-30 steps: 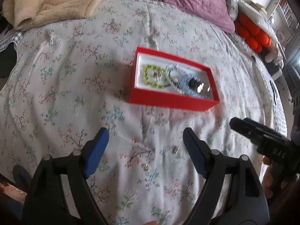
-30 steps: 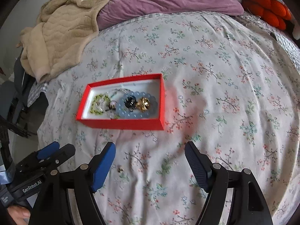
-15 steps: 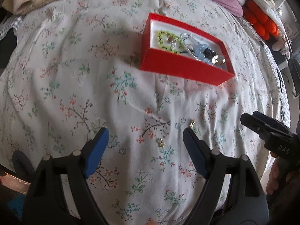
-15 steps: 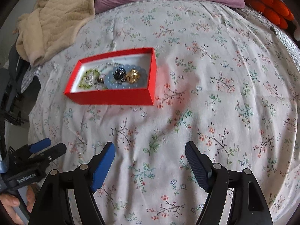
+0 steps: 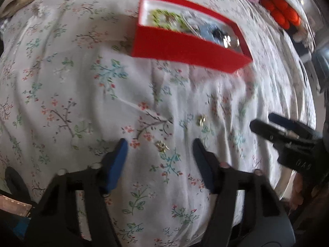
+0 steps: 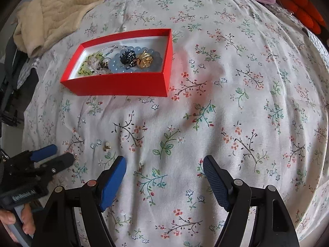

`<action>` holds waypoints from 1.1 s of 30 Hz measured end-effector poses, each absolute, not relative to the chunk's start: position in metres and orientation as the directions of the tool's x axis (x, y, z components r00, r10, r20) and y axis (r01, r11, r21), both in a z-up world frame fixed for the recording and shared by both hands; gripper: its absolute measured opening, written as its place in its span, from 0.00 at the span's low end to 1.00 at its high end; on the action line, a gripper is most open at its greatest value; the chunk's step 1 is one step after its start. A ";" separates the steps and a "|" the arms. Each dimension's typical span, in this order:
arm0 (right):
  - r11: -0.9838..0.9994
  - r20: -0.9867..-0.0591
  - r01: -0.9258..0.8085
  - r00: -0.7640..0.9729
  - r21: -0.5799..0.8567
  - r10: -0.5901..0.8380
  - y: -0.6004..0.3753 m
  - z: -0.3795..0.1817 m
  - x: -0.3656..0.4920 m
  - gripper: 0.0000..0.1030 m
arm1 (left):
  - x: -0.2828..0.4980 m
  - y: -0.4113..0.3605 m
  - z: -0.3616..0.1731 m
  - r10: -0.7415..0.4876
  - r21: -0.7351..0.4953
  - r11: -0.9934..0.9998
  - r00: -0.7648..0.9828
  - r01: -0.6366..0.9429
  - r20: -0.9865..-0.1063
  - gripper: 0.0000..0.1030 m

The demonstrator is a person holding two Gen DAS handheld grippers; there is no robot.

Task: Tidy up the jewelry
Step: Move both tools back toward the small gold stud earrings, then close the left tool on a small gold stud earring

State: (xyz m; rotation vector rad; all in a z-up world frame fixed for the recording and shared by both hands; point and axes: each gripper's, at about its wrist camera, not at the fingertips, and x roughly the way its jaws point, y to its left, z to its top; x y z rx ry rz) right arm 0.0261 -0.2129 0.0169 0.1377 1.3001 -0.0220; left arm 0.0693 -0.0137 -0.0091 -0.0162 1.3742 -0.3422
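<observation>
Left gripper (image 5: 160, 144) angled steeply down, blue-padded jaws closing w/ a gap between them, pads pressing on nothing. Seen from the right wrist cam, same tool sits low at left, a hand (image 6: 19, 219) wrapped round its grey handle, fingers curled. Right gripper (image 6: 164, 165) also pitched steeply down, jaws spread wide, nothing gripped. From the left wrist cam its black fingers show at right, w/ part of the holding hand (image 5: 298, 193) below.
</observation>
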 end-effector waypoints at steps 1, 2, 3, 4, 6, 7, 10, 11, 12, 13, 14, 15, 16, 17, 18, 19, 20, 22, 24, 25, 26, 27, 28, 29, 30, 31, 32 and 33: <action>0.992 -0.962 0.092 0.267 0.087 0.060 -0.213 0.016 0.026 0.76 | 0.069 -0.016 -0.012 -0.237 -0.200 0.951 0.142 0.236 -0.961 0.50; 0.992 -0.962 0.091 0.266 0.086 0.059 -0.213 0.016 0.026 0.76 | 0.068 -0.017 -0.015 -0.227 -0.192 0.952 0.131 0.239 -0.965 0.45; 0.992 -0.963 0.091 0.264 0.084 0.058 -0.213 0.015 0.026 0.76 | 0.068 -0.018 -0.017 -0.223 -0.188 0.953 0.128 0.238 -0.967 0.44; 0.992 -0.963 0.090 0.263 0.083 0.057 -0.212 0.015 0.026 0.76 | 0.068 -0.018 -0.018 -0.218 -0.184 0.954 0.127 0.238 -0.968 0.42; 0.992 -0.964 0.091 0.259 0.085 0.059 -0.212 0.014 0.026 0.76 | 0.069 -0.019 -0.018 -0.216 -0.181 0.954 0.129 0.241 -0.968 0.39; 0.992 -0.964 0.092 0.257 0.087 0.060 -0.212 0.013 0.026 0.76 | 0.069 -0.019 -0.018 -0.215 -0.179 0.953 0.131 0.243 -0.968 0.38; 0.992 -0.965 0.090 0.256 0.087 0.061 -0.209 0.012 0.028 0.76 | 0.068 -0.025 -0.019 -0.209 -0.172 0.953 0.132 0.250 -0.969 0.33; 0.992 -0.965 0.088 0.255 0.086 0.061 -0.209 0.012 0.028 0.76 | 0.069 -0.028 -0.020 -0.209 -0.172 0.952 0.130 0.252 -0.969 0.32; 0.993 -0.965 0.087 0.255 0.085 0.061 -0.209 0.011 0.028 0.76 | 0.068 -0.031 -0.021 -0.211 -0.174 0.952 0.129 0.253 -0.969 0.31; 0.993 -0.965 0.087 0.254 0.085 0.060 -0.209 0.011 0.029 0.76 | 0.068 -0.033 -0.022 -0.212 -0.174 0.951 0.129 0.254 -0.969 0.29; 0.993 -0.966 0.087 0.253 0.084 0.059 -0.209 0.010 0.029 0.76 | 0.067 -0.034 -0.023 -0.211 -0.173 0.952 0.129 0.254 -0.969 0.28; 0.993 -0.966 0.088 0.253 0.083 0.059 -0.209 0.010 0.028 0.76 | 0.067 -0.035 -0.024 -0.208 -0.170 0.952 0.130 0.255 -0.969 0.28; 0.993 -0.966 0.089 0.252 0.083 0.058 -0.209 0.010 0.028 0.76 | 0.067 -0.036 -0.024 -0.204 -0.166 0.953 0.131 0.254 -0.970 0.25; 0.992 -0.966 0.091 0.251 0.083 0.058 -0.210 0.009 0.029 0.76 | 0.068 -0.037 -0.025 -0.199 -0.161 0.954 0.132 0.254 -0.971 0.22; 0.992 -0.966 0.092 0.250 0.083 0.057 -0.209 0.009 0.029 0.76 | 0.069 -0.037 -0.026 -0.194 -0.155 0.955 0.134 0.254 -0.972 0.21; 0.992 -0.967 0.093 0.249 0.083 0.057 -0.210 0.008 0.029 0.76 | 0.069 -0.039 -0.027 -0.188 -0.149 0.956 0.136 0.254 -0.973 0.18; 0.992 -0.967 0.095 0.248 0.083 0.057 -0.210 0.007 0.030 0.76 | 0.069 -0.039 -0.028 -0.182 -0.142 0.956 0.138 0.256 -0.974 0.15; 0.992 -0.967 0.097 0.247 0.083 0.056 -0.209 0.006 0.032 0.76 | 0.071 -0.043 -0.029 -0.169 -0.128 0.957 0.144 0.261 -0.975 0.12; 0.992 -0.968 0.097 0.245 0.084 0.058 -0.208 0.004 0.035 0.76 | 0.071 -0.046 -0.030 -0.170 -0.127 0.956 0.146 0.263 -0.975 0.11; 0.992 -0.968 0.096 0.245 0.084 0.058 -0.207 0.004 0.035 0.76 | 0.072 -0.046 -0.029 -0.172 -0.129 0.956 0.147 0.263 -0.974 0.11; 0.992 -0.968 0.096 0.244 0.084 0.059 -0.206 0.004 0.036 0.76 | 0.072 -0.044 -0.029 -0.176 -0.133 0.955 0.148 0.263 -0.973 0.11; 0.992 -0.968 0.094 0.244 0.085 0.060 -0.204 0.004 0.037 0.76 | 0.073 -0.043 -0.027 -0.181 -0.137 0.955 0.151 0.263 -0.972 0.11; 0.992 -0.968 0.091 0.242 0.087 0.062 -0.202 0.003 0.038 0.76 | 0.074 -0.041 -0.024 -0.185 -0.139 0.955 0.157 0.262 -0.970 0.11; 0.992 -0.968 0.089 0.241 0.090 0.067 -0.200 0.003 0.040 0.76 | 0.076 -0.038 -0.021 -0.187 -0.140 0.955 0.164 0.261 -0.968 0.11; 0.992 -0.968 0.087 0.239 0.093 0.070 -0.197 0.002 0.040 0.76 | 0.076 -0.036 -0.018 -0.189 -0.141 0.955 0.170 0.261 -0.967 0.11; 0.992 -0.969 0.083 0.237 0.097 0.075 -0.194 0.002 0.041 0.76 | 0.077 -0.034 -0.016 -0.191 -0.141 0.955 0.175 0.260 -0.966 0.11; 0.992 -0.969 0.081 0.235 0.100 0.079 -0.192 0.001 0.042 0.76 | 0.078 -0.032 -0.014 -0.191 -0.141 0.956 0.182 0.257 -0.965 0.11; 0.992 -0.969 0.078 0.232 0.104 0.084 -0.189 0.000 0.043 0.76 | 0.080 -0.030 -0.013 -0.189 -0.138 0.957 0.187 0.255 -0.964 0.11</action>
